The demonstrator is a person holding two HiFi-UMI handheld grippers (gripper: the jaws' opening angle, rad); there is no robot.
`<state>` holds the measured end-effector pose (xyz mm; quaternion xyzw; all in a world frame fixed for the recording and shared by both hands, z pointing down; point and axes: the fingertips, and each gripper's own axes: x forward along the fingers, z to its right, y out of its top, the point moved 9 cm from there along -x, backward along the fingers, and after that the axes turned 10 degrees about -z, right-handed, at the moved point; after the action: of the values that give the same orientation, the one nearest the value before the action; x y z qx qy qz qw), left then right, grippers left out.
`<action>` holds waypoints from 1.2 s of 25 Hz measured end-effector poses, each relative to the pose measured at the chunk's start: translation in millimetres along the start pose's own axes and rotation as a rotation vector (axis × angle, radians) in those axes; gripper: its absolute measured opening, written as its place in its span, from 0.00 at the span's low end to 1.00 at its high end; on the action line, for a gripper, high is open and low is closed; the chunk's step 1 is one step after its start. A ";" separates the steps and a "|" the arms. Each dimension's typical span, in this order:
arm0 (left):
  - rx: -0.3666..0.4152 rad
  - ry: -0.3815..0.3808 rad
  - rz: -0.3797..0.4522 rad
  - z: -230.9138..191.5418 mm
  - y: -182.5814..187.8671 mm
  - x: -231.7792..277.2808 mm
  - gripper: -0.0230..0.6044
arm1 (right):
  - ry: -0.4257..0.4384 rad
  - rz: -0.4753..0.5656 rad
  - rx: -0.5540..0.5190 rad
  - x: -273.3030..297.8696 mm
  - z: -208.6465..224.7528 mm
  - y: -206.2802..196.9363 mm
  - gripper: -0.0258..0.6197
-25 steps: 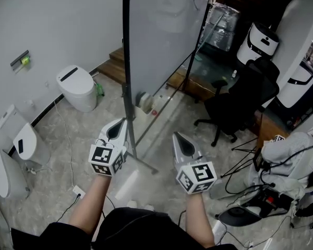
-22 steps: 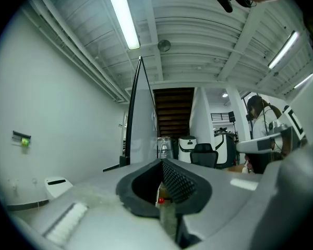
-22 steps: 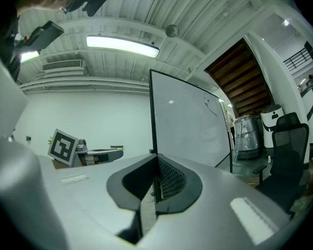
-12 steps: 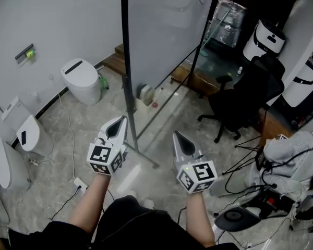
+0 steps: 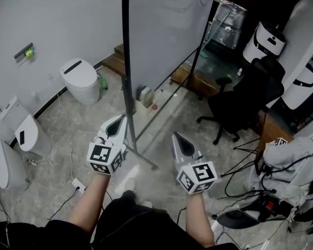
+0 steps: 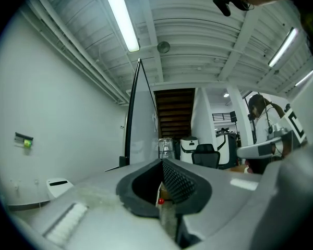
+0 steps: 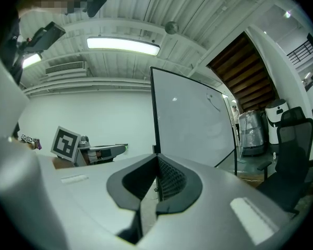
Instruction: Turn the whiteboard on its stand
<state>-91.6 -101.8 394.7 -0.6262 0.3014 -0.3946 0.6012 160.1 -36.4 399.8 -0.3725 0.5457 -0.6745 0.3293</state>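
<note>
The whiteboard (image 5: 167,30) stands upright on its black-framed stand, seen nearly edge-on, with its near post (image 5: 125,77) running down to a floor foot (image 5: 144,160). My left gripper (image 5: 122,121) is shut and empty. It sits just left of that post, close to it; whether it touches I cannot tell. My right gripper (image 5: 176,136) is shut and empty too, held in the air right of the post and apart from the board. The board's edge (image 6: 139,113) rises beyond the left gripper (image 6: 161,163). Its face (image 7: 193,124) fills the space past the right gripper (image 7: 157,161).
Toilets (image 5: 82,79) (image 5: 28,134) stand along the left wall. A black office chair (image 5: 245,100) is behind the board at right, with a seated person (image 5: 292,160) and cables beyond it. A power strip (image 5: 78,184) lies on the floor.
The head view has shifted a little, so the room sits slightly differently in the picture. Both grippers and the whiteboard have kept their places.
</note>
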 end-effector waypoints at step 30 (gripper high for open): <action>0.055 -0.081 -0.083 -134.2 -5.5 160.0 0.51 | -0.148 0.002 -0.012 161.1 19.3 33.3 0.05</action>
<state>-125.9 -306.6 416.6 -0.6368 0.2398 -0.4016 0.6129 96.6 -189.2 392.6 -0.4227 0.5243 -0.6416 0.3671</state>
